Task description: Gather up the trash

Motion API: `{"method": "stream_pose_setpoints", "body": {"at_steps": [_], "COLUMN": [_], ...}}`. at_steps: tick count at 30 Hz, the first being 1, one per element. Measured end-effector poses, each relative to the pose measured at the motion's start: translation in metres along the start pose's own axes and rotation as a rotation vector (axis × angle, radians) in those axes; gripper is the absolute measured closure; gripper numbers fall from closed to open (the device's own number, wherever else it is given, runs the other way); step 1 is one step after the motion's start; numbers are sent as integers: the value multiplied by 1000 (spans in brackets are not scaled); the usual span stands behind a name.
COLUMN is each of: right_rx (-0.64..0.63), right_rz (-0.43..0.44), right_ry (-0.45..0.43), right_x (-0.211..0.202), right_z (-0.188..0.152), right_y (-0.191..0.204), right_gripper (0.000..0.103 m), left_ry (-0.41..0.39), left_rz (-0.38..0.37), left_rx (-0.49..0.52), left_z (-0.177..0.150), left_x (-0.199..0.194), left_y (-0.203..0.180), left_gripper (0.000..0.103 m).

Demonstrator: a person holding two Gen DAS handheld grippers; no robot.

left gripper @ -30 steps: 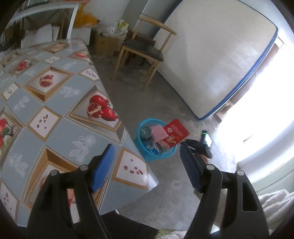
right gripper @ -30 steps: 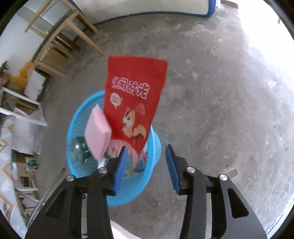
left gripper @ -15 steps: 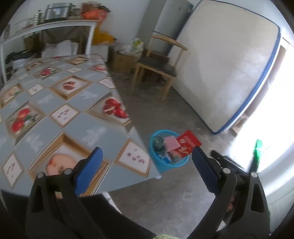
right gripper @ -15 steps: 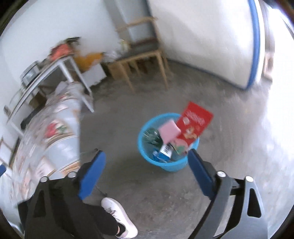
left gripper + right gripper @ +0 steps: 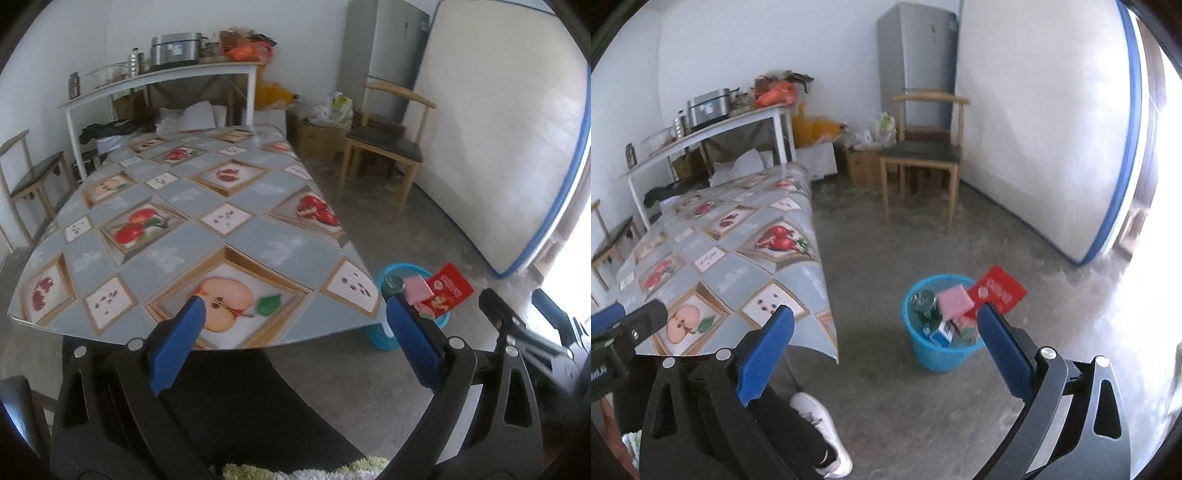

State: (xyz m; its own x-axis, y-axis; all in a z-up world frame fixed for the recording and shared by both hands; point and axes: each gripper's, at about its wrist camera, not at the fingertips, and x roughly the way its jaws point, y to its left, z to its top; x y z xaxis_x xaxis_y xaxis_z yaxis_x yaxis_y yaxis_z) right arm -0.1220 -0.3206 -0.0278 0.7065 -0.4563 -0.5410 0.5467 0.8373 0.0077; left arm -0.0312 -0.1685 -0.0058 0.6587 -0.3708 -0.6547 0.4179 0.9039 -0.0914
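Observation:
A blue plastic trash basket (image 5: pixel 940 356) stands on the concrete floor right of the table; it also shows in the left wrist view (image 5: pixel 382 338). A red snack bag (image 5: pixel 997 290) leans out over its rim, beside a pink sponge-like pad (image 5: pixel 955 302), a can and small cartons. The bag also shows in the left wrist view (image 5: pixel 448 290). My left gripper (image 5: pixel 293 341) is open and empty, held above the table's near edge. My right gripper (image 5: pixel 884 341) is open and empty, raised well above and behind the basket.
The table with the fruit-print cloth (image 5: pixel 177 236) takes up the left. A wooden chair (image 5: pixel 923 155), a fridge (image 5: pixel 918 62) and a mattress (image 5: pixel 1045 122) leaning on the wall stand behind. A white shelf table (image 5: pixel 159 77) holds kitchen items. The person's white shoe (image 5: pixel 827 432) is below.
My right gripper opened wide, let go of the red bag at the basket and pulled up and back. My left gripper rose and drew back over the table.

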Motion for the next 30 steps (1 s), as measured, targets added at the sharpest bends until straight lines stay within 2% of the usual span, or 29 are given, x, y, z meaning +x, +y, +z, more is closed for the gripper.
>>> {"method": "stream_pose_setpoints", "body": {"at_steps": [4,10,19,30], "right_rx": [-42,-37,-12,-4], "right_rz": [-6,-51,-133,-132], "right_ry": [-10,72,142,189], "right_x": [-11,-17,-18,-9], "right_z": [3,-8,-29,-37], "right_y": [12,10,-6,-11], "right_gripper": [6,6,6,6], "left_ry": [-19,64,152,145], "left_rz": [59,-4,-46,8], "left_rx": [-33,-77,11,20], "left_z": [4,-11,-25,-23], "left_x": [-5,1,11,10], "left_y": [4,9,-14,-15], "left_gripper": [9,9,9,9]}}
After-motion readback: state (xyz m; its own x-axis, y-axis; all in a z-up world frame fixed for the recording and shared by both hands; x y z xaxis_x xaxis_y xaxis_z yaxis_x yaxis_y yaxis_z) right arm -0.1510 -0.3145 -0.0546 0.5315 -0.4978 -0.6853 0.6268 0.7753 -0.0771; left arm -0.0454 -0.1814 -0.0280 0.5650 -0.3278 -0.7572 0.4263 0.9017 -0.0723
